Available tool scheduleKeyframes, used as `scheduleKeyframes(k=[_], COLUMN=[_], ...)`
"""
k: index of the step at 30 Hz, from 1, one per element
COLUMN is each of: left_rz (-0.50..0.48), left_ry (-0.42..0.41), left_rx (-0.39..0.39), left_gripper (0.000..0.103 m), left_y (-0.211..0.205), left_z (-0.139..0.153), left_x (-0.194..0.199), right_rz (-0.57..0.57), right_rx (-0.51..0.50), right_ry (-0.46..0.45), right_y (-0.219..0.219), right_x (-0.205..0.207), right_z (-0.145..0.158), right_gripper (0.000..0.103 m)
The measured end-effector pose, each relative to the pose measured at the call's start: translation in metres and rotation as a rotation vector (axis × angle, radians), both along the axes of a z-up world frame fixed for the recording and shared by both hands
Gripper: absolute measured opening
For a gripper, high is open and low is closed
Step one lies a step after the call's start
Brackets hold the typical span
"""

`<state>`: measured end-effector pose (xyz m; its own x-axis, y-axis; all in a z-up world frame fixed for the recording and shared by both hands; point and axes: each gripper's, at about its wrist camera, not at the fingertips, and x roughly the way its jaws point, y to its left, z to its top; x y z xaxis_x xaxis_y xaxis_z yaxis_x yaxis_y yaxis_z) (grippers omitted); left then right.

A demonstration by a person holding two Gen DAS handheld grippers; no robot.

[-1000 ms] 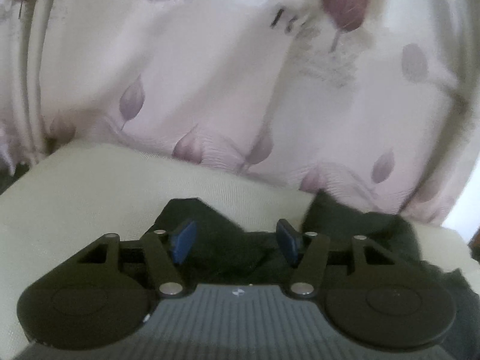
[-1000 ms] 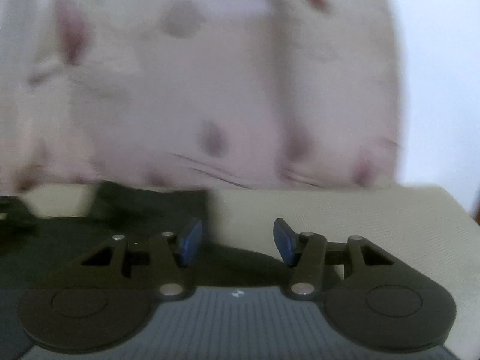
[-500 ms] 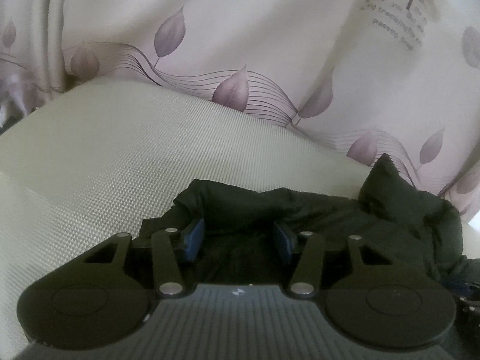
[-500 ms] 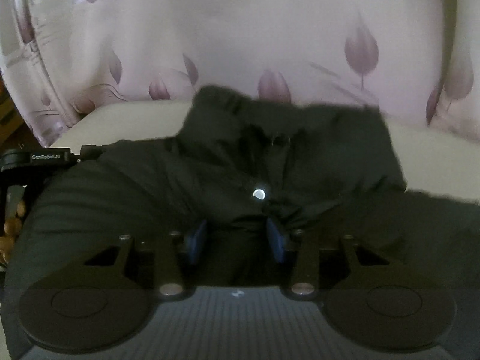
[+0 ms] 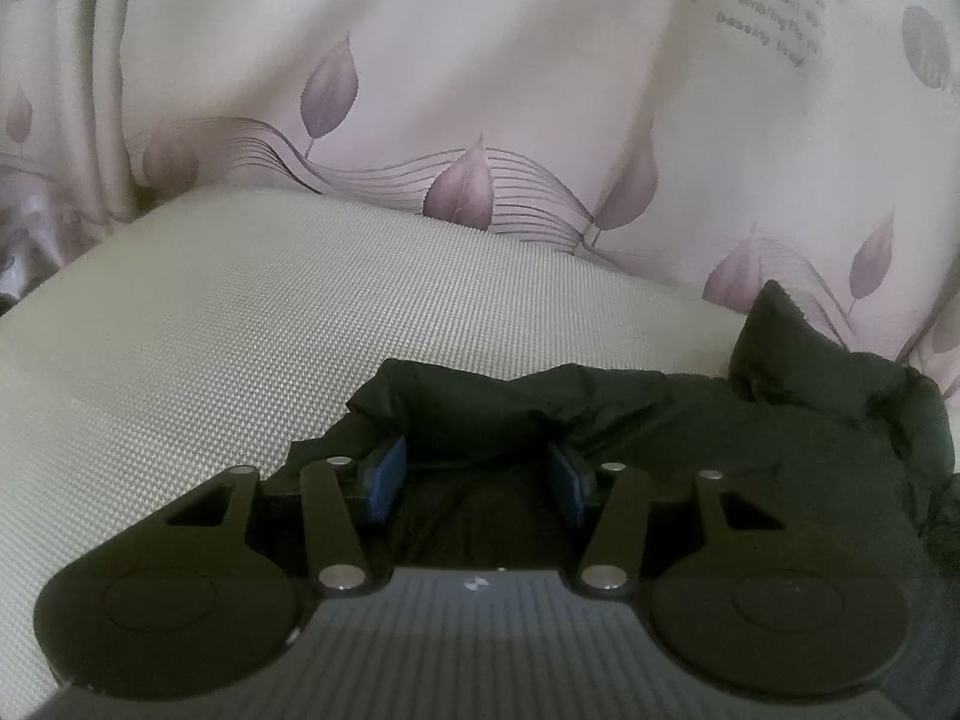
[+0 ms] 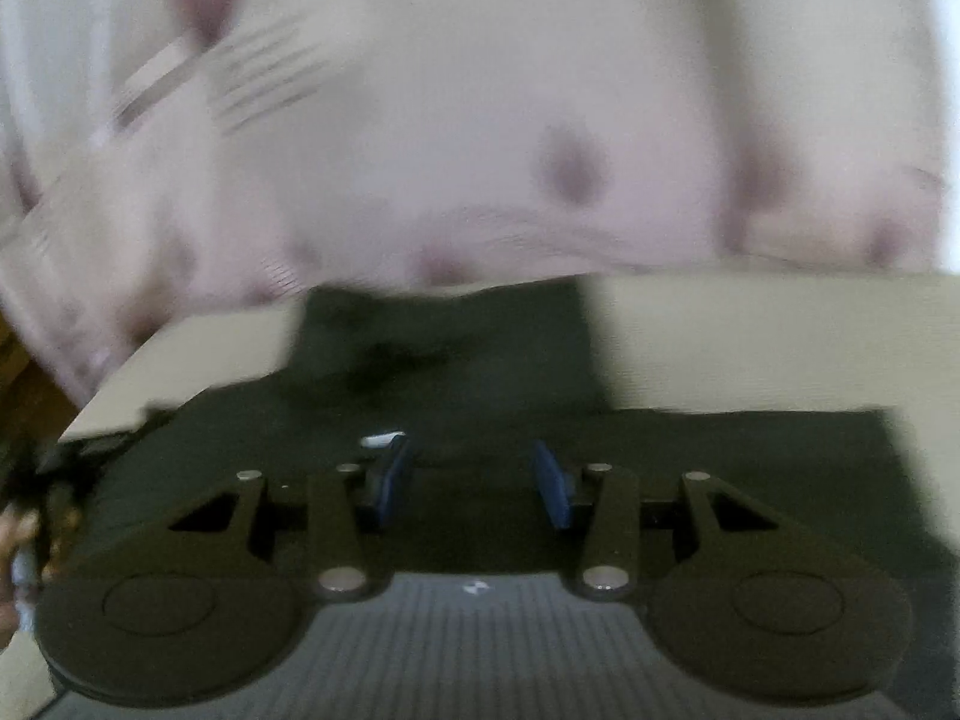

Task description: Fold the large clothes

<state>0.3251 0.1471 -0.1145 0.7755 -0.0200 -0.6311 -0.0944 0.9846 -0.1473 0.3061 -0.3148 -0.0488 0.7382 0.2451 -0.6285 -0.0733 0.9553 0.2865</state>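
Garment, left wrist view: a black puffy jacket (image 5: pixel 690 420) lies crumpled in the lower middle and lower right of the frame, on a pale green woven cushion (image 5: pixel 270 324).
Jacket edge: a raised fold of black cloth runs across just above the blue pads, with a pointed bump at the right of the frame.
Left claw (image 5: pixel 477 477): spread, its two blue pads standing apart with black cloth lying between and under them; whether the pads touch the cloth I cannot tell.
Background: a cream curtain (image 5: pixel 480 90) with mauve leaves and thin wavy lines fills the upper half, with some printed words at the upper right.

Garment, right wrist view: the jacket (image 6: pixel 450 354) shows as a dark mass through the middle and lower part of the frame, blurred.
Right claw (image 6: pixel 474 483): spread, blue pads apart, dark cloth below and between them; nothing is visibly pinched.
Small detail: a small white glint (image 6: pixel 381 439) sits just above the pad on the left side of the frame.
Cushion (image 6: pixel 780 342): pale strip at middle right and a smaller part at middle left.
Curtain (image 6: pixel 480 120): blurred pink-white across the upper half.
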Motion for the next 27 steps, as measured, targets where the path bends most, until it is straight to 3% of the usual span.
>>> scheduleKeyframes(k=[3,7,12,15,17,21,24,27], left_rz=[-0.001,-0.004,-0.004,-0.019,-0.05,-0.073,-0.072,-0.076], left_ry=[-0.01,-0.017,-0.013,0.005,-0.002,-0.039,-0.085,-0.132], left_rx=[-0.004,-0.018,-0.015,-0.018,-0.051,-0.139,-0.018,0.089], left_gripper=[0.055,0.055,0.055,0.054,0.056,0.063,0.067,0.074], left_y=[0.0,0.002,0.001,0.003,0.007,0.025,0.025,0.022], left_z=[-0.002,-0.003,-0.002,0.005,0.015,0.041,0.063,0.079], left_x=[0.0,-0.001,-0.001,0.0,-0.005,-0.023,-0.037,-0.053], right_rz=[-0.092,-0.085,-0.092,-0.125,-0.113,0.067,0.216,0.283], right_rx=[-0.001,-0.019,-0.038,-0.022,0.006,-0.005,-0.014,0.004], right_ry=[0.098,0.086,0.06,0.078,-0.041,-0.219,-0.261,-0.256], right_y=[-0.044,-0.047,-0.043,-0.046,-0.042,-0.001,0.043,0.074], right_x=[0.003,-0.002,-0.002,-0.004,-0.027,-0.075,-0.098,-0.109], right_z=[-0.027,-0.053,-0.057,-0.04,-0.019,0.019,0.027,0.02], right_gripper=[0.041,0.037,0.037,0.041,0.042,0.045,0.046,0.046])
